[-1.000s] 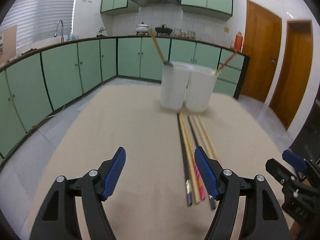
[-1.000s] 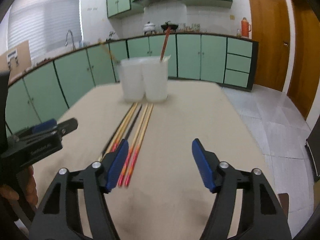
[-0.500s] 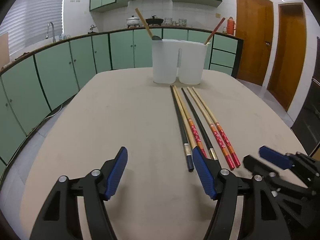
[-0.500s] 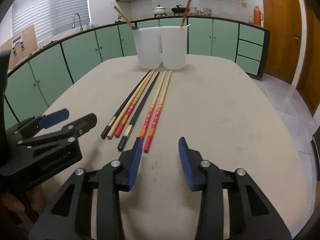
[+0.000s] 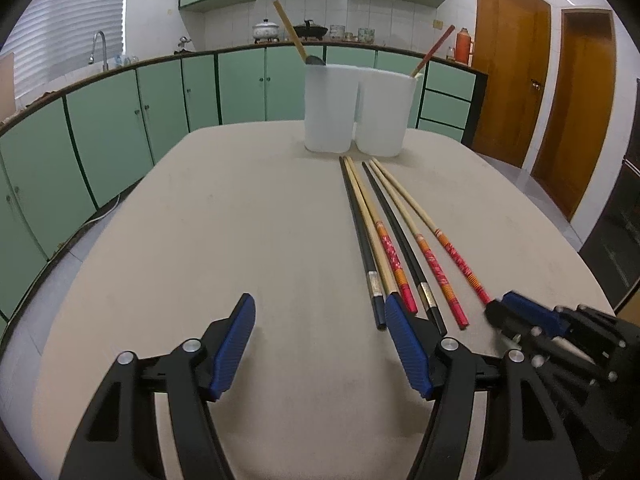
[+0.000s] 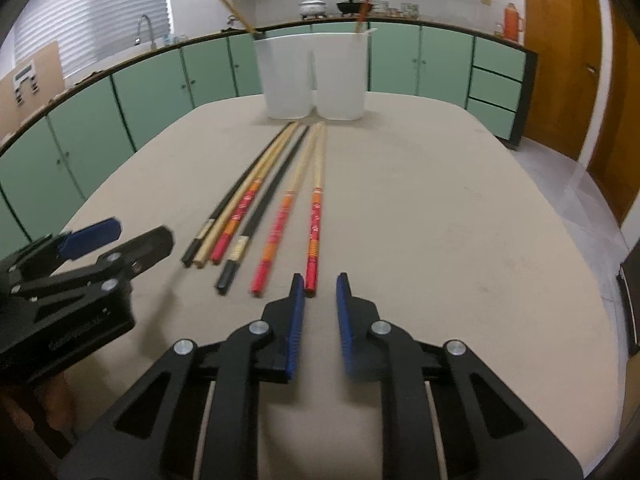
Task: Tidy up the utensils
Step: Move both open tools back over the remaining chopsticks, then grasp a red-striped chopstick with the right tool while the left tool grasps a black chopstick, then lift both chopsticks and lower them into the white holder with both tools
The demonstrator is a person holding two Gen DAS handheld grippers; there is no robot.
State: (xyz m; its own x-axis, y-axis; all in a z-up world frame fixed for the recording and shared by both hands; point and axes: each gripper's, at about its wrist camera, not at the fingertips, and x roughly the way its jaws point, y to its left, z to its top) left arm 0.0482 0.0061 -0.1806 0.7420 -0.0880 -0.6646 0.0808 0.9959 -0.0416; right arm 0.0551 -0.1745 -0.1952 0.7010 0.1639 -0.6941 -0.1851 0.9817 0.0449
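Where the beige tabletop [image 6: 460, 208] carries five chopsticks [image 6: 276, 200] laid side by side, two white containers [image 6: 316, 76] are seen at 12 o'clock beyond their tips. The right tongs [image 6: 318, 284] are narrowed but empty, just short of the rightmost red-ended chopstick [image 6: 314, 236]. The left tongs [image 5: 318, 310] are held wide apart, grasping nothing.

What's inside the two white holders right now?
Left holder has one tan stick poking out; right holder has one red-ended stick. The cloudy walls hide anything lower down.
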